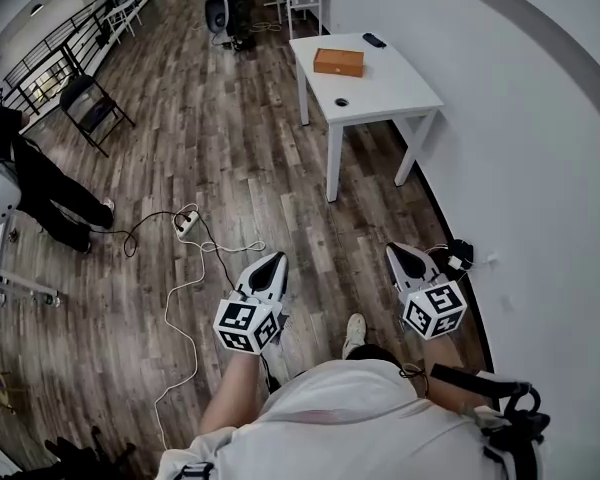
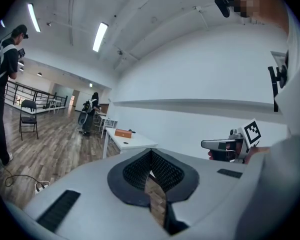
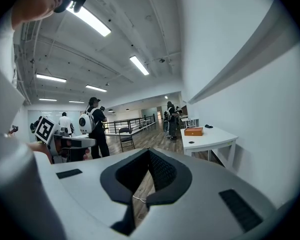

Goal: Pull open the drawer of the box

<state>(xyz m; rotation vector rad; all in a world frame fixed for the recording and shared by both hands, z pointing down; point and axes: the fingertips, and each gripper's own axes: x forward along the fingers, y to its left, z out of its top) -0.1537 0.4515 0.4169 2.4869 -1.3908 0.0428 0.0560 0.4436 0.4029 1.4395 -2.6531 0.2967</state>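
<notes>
Box: on table, well apart from both grippers. Left gripper & right gripper: jaws closed, empty. Box prob. light, rigid, may slide; steady body, pull drawer front (not discernible here).

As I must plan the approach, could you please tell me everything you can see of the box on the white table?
The box is a low, oblong, orange-brown block, wood-like in look, lying flat on the white table toward its far end. Only the table touches it. Nothing juts from it, though it is too small here to show a drawer front or handle.
</notes>
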